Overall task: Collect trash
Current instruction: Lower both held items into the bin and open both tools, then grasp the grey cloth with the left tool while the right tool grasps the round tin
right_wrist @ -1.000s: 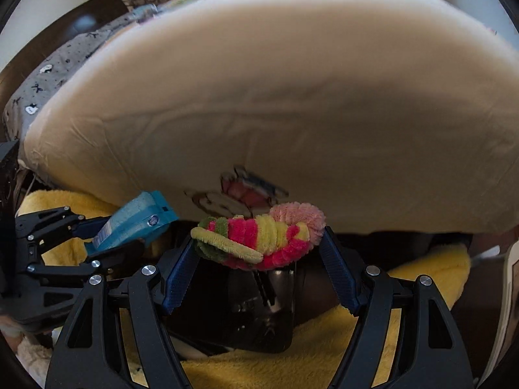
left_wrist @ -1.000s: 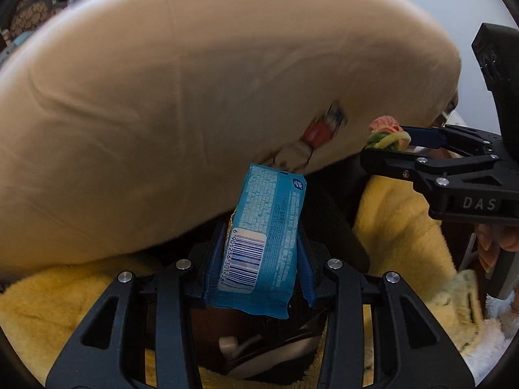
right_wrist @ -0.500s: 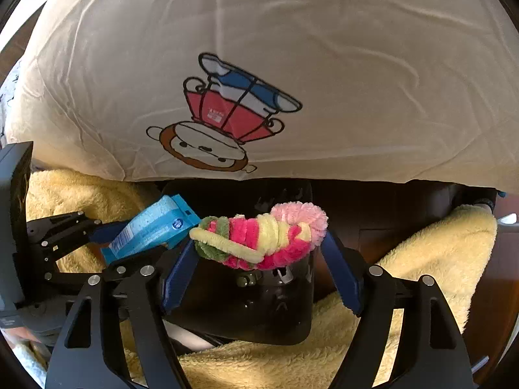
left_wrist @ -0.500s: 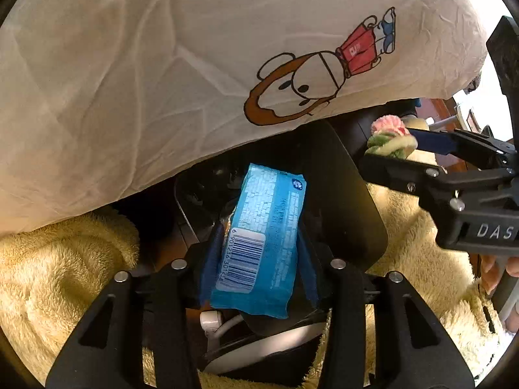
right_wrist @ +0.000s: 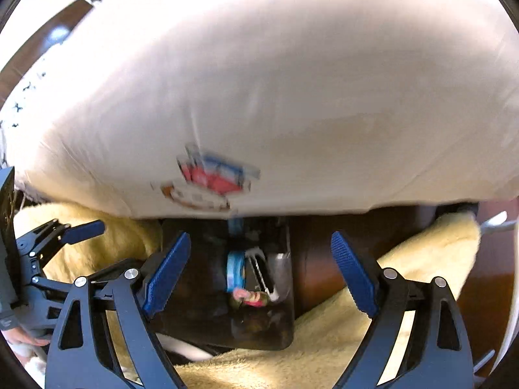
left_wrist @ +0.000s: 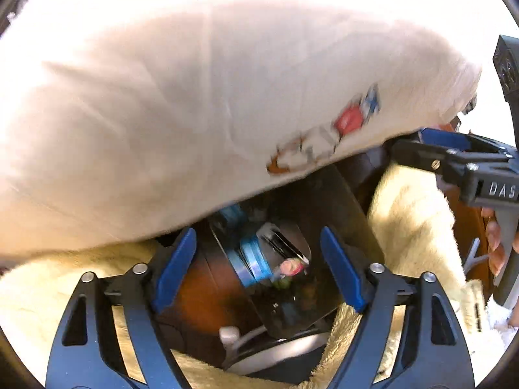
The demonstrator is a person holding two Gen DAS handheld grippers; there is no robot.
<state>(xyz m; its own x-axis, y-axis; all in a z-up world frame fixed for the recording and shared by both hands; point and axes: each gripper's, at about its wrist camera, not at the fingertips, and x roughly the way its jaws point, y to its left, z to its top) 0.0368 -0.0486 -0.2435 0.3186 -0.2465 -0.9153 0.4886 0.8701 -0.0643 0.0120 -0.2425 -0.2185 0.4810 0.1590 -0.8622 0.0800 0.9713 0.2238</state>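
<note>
Big cream cloth pillow (left_wrist: pixel 181 103) w/ printed cartoon, upper part of frame: matt woven cotton look, soft creases. Pale yellow fluffy blanket (right_wrist: pixel 373 317), lower right: rough, long pile. Black bin (right_wrist: pixel 275 324) at centre-bottom: smooth glossy plastic, reflective inside. In it a blue snack wrapper (right_wrist: pixel 234 270): shiny film, and a pink-green fuzzy band (right_wrist: pixel 249 296): plush yarn. Dark brown wood surface (left_wrist: pixel 198 301), lower centre: polished. Blue gripper pads (right_wrist: pixel 165 272): ribbed rubber-like, matt.
</note>
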